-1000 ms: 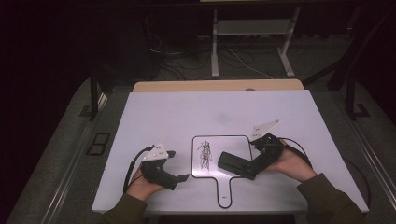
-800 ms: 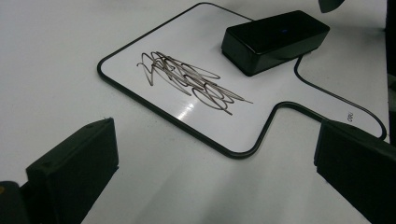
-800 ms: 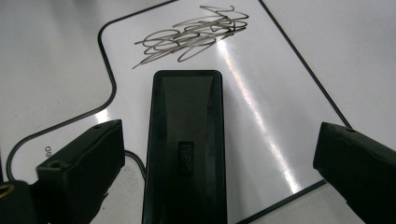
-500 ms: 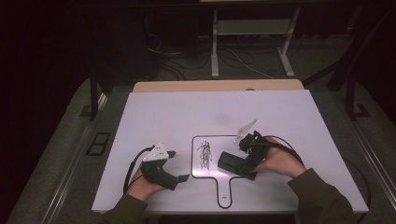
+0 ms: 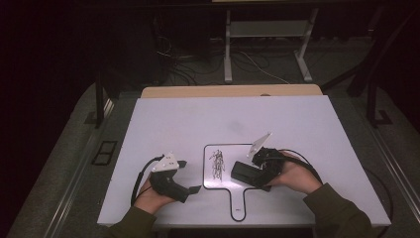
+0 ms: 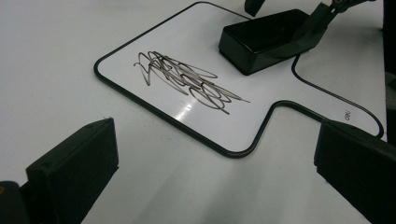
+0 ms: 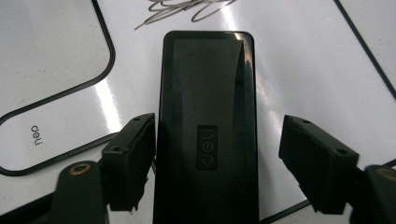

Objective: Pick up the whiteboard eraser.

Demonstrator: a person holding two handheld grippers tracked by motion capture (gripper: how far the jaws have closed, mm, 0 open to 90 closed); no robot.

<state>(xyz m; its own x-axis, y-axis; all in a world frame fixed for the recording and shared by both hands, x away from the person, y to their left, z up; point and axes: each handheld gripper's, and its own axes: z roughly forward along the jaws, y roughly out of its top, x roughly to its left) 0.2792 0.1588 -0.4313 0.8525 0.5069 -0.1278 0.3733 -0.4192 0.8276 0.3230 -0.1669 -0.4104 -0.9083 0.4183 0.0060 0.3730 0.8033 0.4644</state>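
Right gripper (image 5: 252, 171) has slid left and down onto the eraser (image 5: 243, 173) over the last second; earlier it hung off to the right of the board (image 5: 225, 181), tilted up. Now its jaws straddle the eraser, one on each long side, spread wide: in the right gripper view the left jaw looks touching or just beside the eraser (image 7: 205, 121) edge, the right jaw stands apart from it. Not clamped yet. Eraser lies flat on the board's right half, just right of the scribble (image 5: 217, 163). Left gripper (image 5: 190, 176) hasn't shifted, parked on the tabletop (image 5: 297, 119) left of the board, jaws apart, holding nothing; its view looks across at the scribble (image 6: 187, 79) and eraser (image 6: 264, 39). Judgement: grasp is lined up, so the next step is closing on the eraser, then wiping left across the marks. Scribble untouched so far.
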